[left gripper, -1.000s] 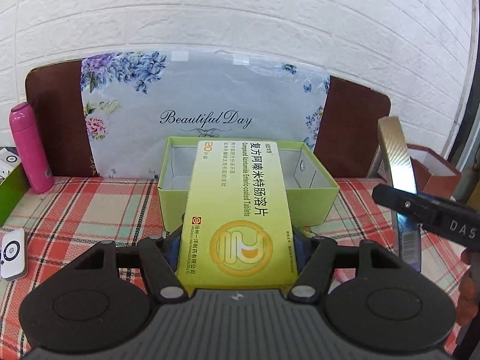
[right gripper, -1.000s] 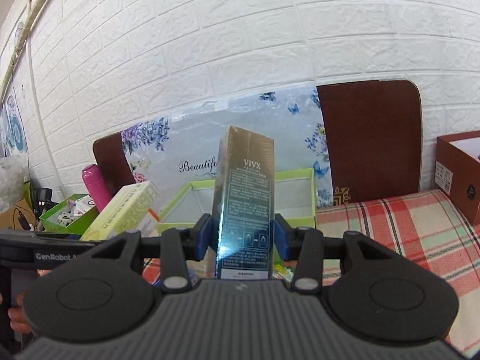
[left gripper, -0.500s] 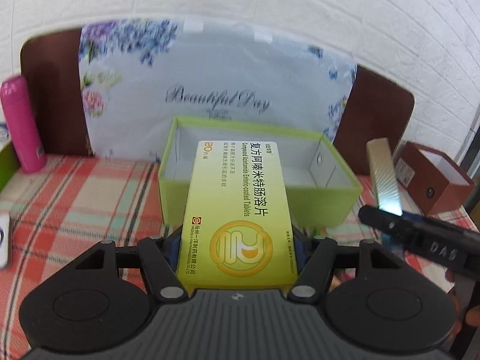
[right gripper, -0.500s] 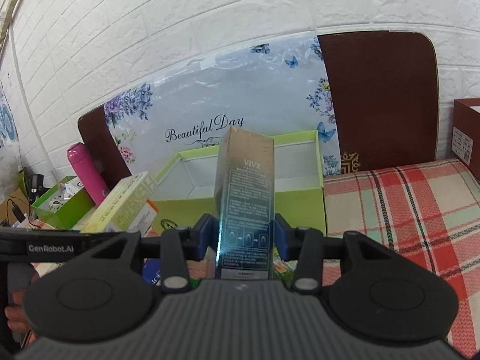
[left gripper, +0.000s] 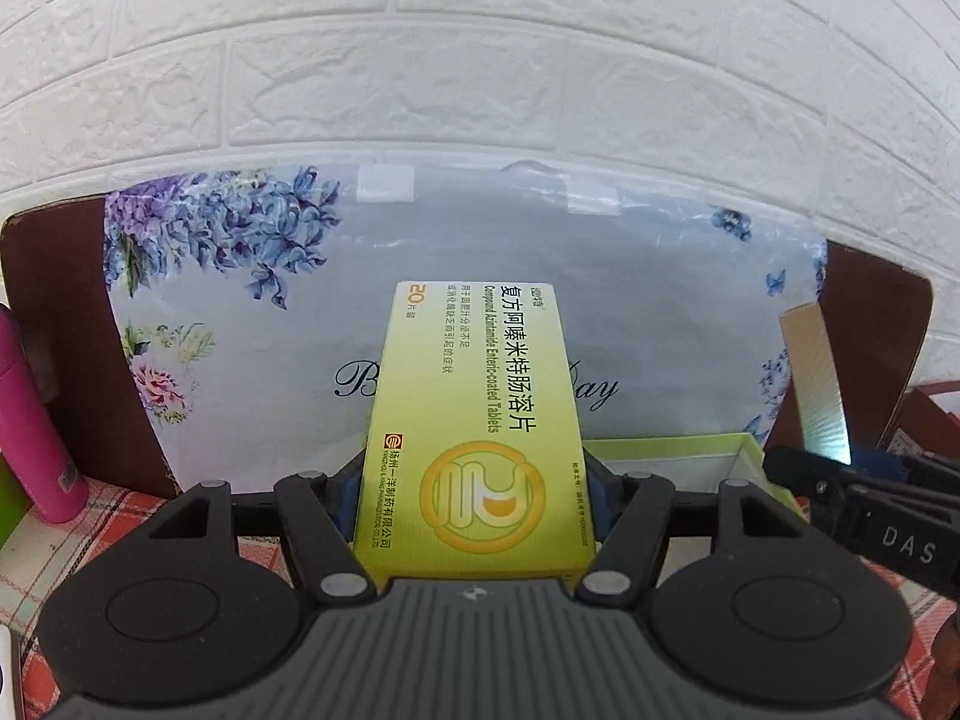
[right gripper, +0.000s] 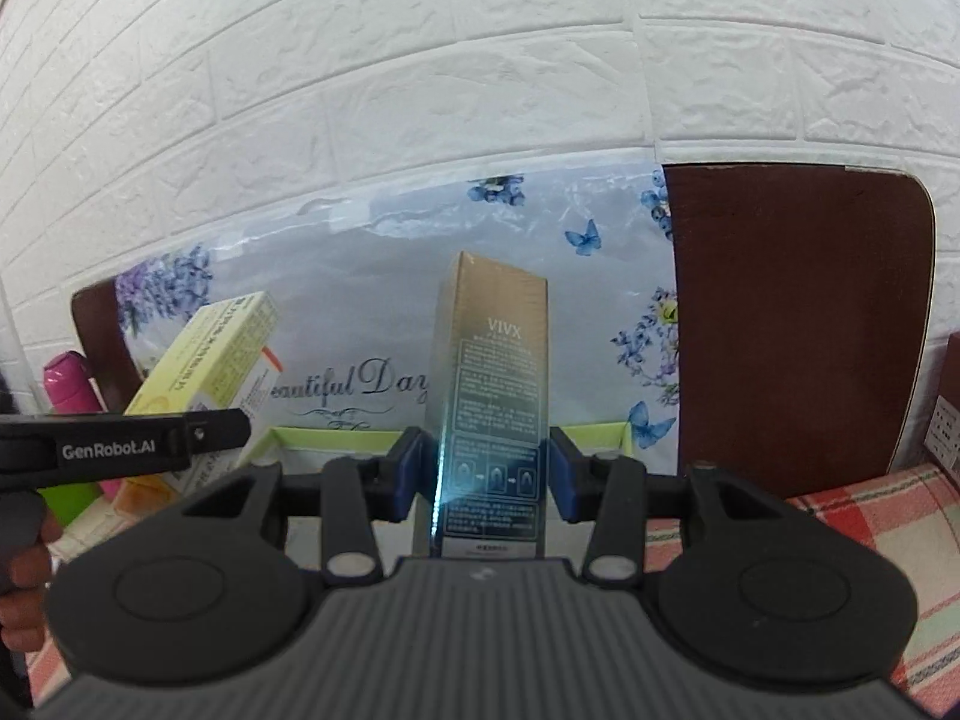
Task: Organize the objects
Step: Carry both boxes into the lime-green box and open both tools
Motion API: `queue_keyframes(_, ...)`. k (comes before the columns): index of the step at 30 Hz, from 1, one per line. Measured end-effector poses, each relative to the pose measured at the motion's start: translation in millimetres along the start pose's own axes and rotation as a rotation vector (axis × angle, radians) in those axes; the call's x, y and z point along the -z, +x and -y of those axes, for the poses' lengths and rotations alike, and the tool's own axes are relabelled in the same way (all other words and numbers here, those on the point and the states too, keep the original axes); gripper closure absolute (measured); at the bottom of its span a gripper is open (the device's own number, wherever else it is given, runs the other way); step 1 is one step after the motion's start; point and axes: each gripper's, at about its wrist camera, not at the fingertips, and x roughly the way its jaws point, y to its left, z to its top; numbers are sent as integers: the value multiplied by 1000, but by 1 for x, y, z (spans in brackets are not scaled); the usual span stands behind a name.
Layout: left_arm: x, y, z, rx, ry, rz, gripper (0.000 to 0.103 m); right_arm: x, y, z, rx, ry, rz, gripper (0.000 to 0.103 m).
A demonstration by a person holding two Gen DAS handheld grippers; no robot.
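My left gripper [left gripper: 474,492] is shut on a yellow-green tablet box [left gripper: 474,420], clamped by its long sides and pointing away toward the wall. My right gripper [right gripper: 483,468] is shut on a tall gold and dark VIVX carton [right gripper: 489,396], held upright. Just below and beyond both lies the open light-green box [left gripper: 678,450], of which only the far rim shows [right gripper: 336,435]. The tablet box [right gripper: 204,372] and the left gripper's arm [right gripper: 126,447] appear at the left of the right wrist view. At the right of the left wrist view stands the gold carton [left gripper: 816,384].
A floral "Beautiful Day" board [left gripper: 252,324] leans on a brown panel [right gripper: 792,312] against the white brick wall. A pink bottle [left gripper: 36,420] stands at the left. A brown box [right gripper: 948,402] sits at the right on the plaid cloth [right gripper: 870,516]. A hand [right gripper: 24,582] shows at the lower left.
Both grippers moved forward with their boxes toward the wall. The green box dropped low in both views and its inside is now mostly hidden. Neither grip changed.
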Motion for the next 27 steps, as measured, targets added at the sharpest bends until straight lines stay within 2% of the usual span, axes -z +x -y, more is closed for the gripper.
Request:
queue_keyframes(4, 11, 24, -3, -17, 24, -44, 34, 10, 29, 2, 44, -44, -43, 61)
queue_keyframes(11, 26, 46, -11, -1, 28, -146, 34, 36, 56, 7, 66, -60, -162, 61)
queue_keyframes(14, 30, 52, -15, -6, 18, -170, 34, 38, 58, 4, 75, -95, -162, 61)
queue_keyframes(17, 30, 51, -14, -10, 39, -160, 33, 34, 60, 2, 73, -97, -166, 59)
queue_keyframes(18, 30, 49, -13, -16, 47, -146, 30, 33, 58, 1, 64, -100, -163, 56)
queue_keyframes(19, 29, 48, -9, -26, 65, -136, 21, 31, 56, 1, 49, -107, -157, 39)
queue_keyframes(20, 28, 45, -7, -26, 74, -133, 16, 30, 51, 1, 36, -111, -141, 31)
queue_keyframes(22, 25, 36, -6, -39, 69, -122, 14, 26, 36, -3, 39, -134, -88, 17)
queue_keyframes(25, 18, 17, -6, -76, 51, -74, 12, 22, 7, -8, 77, -181, 31, 3)
queue_keyframes(27, 15, 0, -8, -66, 29, -44, 11, 17, -14, -9, 83, -185, 93, 0)
